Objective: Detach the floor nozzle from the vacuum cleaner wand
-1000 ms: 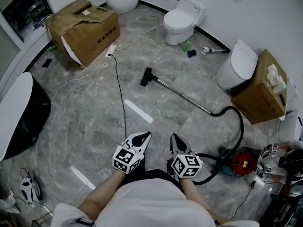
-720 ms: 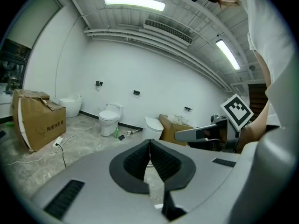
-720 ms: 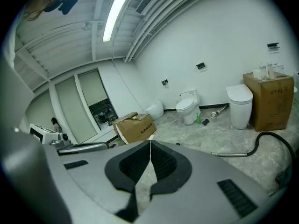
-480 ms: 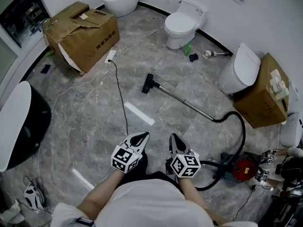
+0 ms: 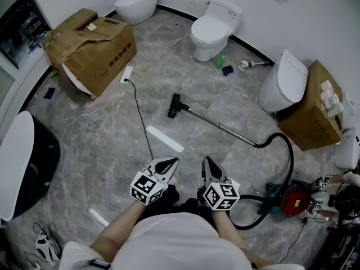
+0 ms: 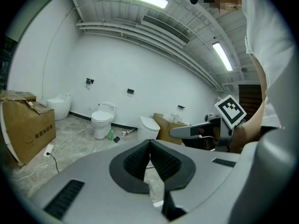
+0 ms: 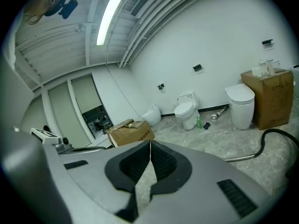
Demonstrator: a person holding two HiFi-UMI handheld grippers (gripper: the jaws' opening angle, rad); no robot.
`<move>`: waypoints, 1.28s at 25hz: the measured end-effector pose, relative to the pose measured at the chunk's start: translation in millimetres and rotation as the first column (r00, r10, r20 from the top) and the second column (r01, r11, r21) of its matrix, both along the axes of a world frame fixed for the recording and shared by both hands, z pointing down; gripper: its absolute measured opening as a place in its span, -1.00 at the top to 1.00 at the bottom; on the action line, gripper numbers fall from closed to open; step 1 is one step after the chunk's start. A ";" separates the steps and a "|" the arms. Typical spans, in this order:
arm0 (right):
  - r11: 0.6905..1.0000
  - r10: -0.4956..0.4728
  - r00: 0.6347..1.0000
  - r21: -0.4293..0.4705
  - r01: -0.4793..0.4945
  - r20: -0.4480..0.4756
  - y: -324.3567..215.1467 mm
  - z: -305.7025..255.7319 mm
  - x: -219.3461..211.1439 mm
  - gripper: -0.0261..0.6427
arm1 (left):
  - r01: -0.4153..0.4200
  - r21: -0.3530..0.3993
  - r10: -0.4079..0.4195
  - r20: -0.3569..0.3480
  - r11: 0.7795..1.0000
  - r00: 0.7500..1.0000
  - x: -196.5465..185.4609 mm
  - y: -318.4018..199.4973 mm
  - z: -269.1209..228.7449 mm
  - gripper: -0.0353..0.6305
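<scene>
The black floor nozzle (image 5: 174, 105) lies on the marble floor in the head view, joined to the metal wand (image 5: 219, 127), which runs right to a black hose (image 5: 283, 151) and the red vacuum body (image 5: 293, 198). My left gripper (image 5: 170, 162) and right gripper (image 5: 207, 163) are held side by side near my body, well short of the nozzle, both shut with nothing between the jaws. In the left gripper view the left gripper (image 6: 149, 142) points toward the toilets; the right gripper view shows the right gripper (image 7: 150, 143) with a stretch of the wand (image 7: 239, 158) beyond it.
A torn cardboard box (image 5: 90, 41) stands far left, with a power strip (image 5: 126, 73) and a black cable (image 5: 142, 117) running toward me. Toilets (image 5: 211, 31) line the far wall; another toilet (image 5: 284, 83) and a box (image 5: 315, 106) stand right. A white strip (image 5: 165, 138) lies on the floor.
The view has shifted as I stepped forward: both grippers stay shut and side by side, and the nozzle and wand sit slightly nearer in the picture.
</scene>
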State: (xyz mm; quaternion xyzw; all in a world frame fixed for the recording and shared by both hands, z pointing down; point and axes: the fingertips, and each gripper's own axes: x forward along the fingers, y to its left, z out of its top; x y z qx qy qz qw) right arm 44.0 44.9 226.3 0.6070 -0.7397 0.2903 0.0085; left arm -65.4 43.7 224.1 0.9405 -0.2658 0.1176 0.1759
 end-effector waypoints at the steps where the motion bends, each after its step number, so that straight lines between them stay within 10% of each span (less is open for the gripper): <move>1: 1.000 0.011 1.000 0.001 -0.011 -0.002 -4.3 1.3 -0.5 0.87 | -0.009 0.002 0.009 0.001 1.000 1.000 -1.4 -3.7 1.5 0.87; 32: 0.988 -0.146 0.988 0.049 0.148 -0.050 -227.1 -5.6 38.5 0.87 | 0.158 -0.020 -0.159 -0.056 0.987 0.986 38.1 -211.3 5.1 0.87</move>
